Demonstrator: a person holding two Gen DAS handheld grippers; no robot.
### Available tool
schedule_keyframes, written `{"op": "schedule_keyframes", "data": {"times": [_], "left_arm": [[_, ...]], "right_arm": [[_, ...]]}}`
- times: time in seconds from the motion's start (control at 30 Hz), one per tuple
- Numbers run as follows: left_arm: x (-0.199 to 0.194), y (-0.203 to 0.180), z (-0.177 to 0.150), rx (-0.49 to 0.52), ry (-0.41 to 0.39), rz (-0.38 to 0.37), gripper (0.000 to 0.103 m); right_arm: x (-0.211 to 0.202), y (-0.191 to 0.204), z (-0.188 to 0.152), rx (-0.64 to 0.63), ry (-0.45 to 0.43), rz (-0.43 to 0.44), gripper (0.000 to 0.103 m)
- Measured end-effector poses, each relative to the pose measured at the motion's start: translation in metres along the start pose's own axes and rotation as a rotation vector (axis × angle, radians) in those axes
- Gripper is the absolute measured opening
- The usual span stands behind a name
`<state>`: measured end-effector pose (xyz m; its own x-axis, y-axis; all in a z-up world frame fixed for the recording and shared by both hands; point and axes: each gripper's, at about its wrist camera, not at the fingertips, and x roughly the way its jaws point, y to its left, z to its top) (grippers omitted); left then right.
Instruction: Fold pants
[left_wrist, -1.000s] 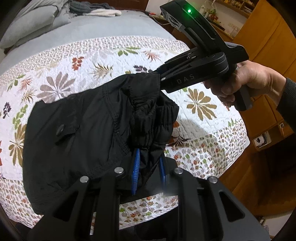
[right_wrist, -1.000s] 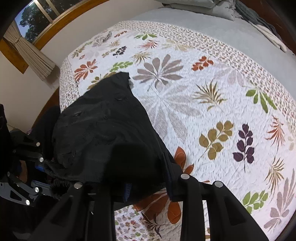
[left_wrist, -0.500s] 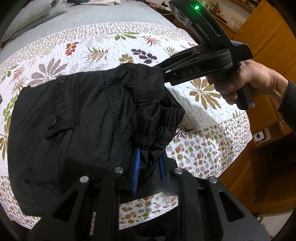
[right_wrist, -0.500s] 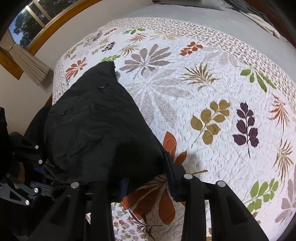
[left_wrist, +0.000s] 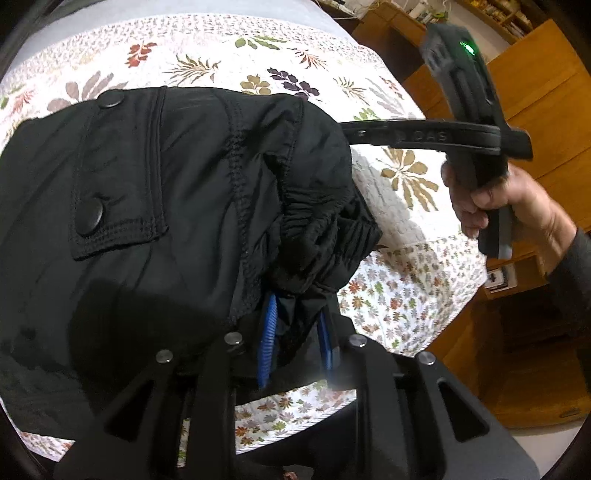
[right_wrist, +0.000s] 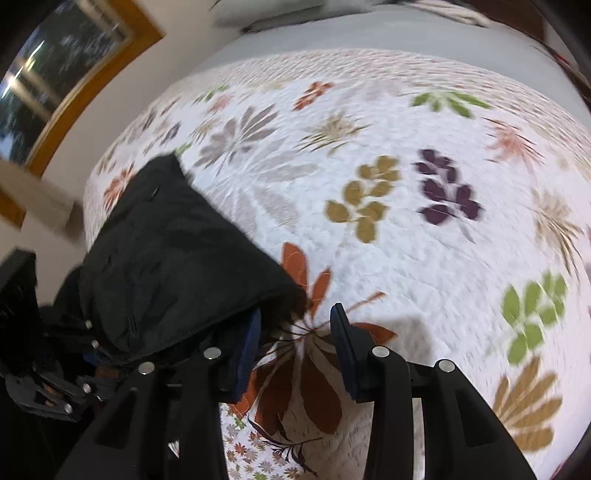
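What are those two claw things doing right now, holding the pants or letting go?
Left gripper: shut on the black pants, waistband bunched between its blue pads.
Right gripper: open, jaws just opened; nothing pressed between them.

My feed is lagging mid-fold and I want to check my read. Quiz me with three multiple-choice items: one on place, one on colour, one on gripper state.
1. What do the pants rest on?
A. a wooden floor
B. the floral quilt
C. a chair

2. What colour are the pads of the left gripper?
A. red
B. green
C. blue

3. How is the right gripper?
A. open
B. shut on the pants
C. shut on a pillow

Answers:
1 B: the black fabric spreads over the leaf-print quilt.
2 C: blue pads pinch the bunched fabric.
3 A: its jaws have just been opening, and only quilt shows between them, with the pants' edge beside one pad.
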<state>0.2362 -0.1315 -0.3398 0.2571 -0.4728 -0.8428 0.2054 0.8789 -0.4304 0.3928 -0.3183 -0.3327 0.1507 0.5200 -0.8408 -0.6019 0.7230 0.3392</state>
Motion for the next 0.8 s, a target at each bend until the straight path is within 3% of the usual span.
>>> {"op": "schedule_keyframes", "data": {"times": [0.1, 0.13, 0.17, 0.2, 0.37, 0.57, 0.7, 0.8], "left_arm": [[-0.011, 0.007, -0.002, -0.029, -0.003, -0.071, 0.033], [-0.019, 0.01, -0.004, -0.046, -0.01, -0.106, 0.04], [-0.026, 0.011, -0.005, -0.056, -0.026, -0.125, 0.055], [-0.035, 0.012, -0.007, -0.06, -0.049, -0.136, 0.06], [-0.08, 0.02, -0.009, -0.051, -0.147, -0.159, 0.064], [-0.11, 0.065, -0.001, -0.117, -0.231, -0.083, 0.067], [-0.111, 0.089, -0.004, -0.136, -0.23, -0.043, 0.067], [-0.094, 0.109, -0.007, -0.161, -0.179, -0.022, 0.064]], "right_arm": [[-0.027, -0.006, -0.011, 0.145, -0.097, 0.034, 0.041], [-0.035, -0.006, -0.014, 0.175, -0.126, 0.049, 0.041], [-0.042, -0.003, -0.017, 0.193, -0.153, 0.058, 0.041], [-0.051, 0.005, -0.021, 0.203, -0.184, 0.076, 0.041], [-0.061, 0.044, -0.035, 0.178, -0.233, 0.095, 0.041], [-0.062, 0.08, -0.055, 0.204, -0.283, 0.136, 0.041], [-0.054, 0.096, -0.073, 0.242, -0.304, 0.196, 0.041], [-0.031, 0.095, -0.087, 0.303, -0.271, 0.209, 0.041]]}}
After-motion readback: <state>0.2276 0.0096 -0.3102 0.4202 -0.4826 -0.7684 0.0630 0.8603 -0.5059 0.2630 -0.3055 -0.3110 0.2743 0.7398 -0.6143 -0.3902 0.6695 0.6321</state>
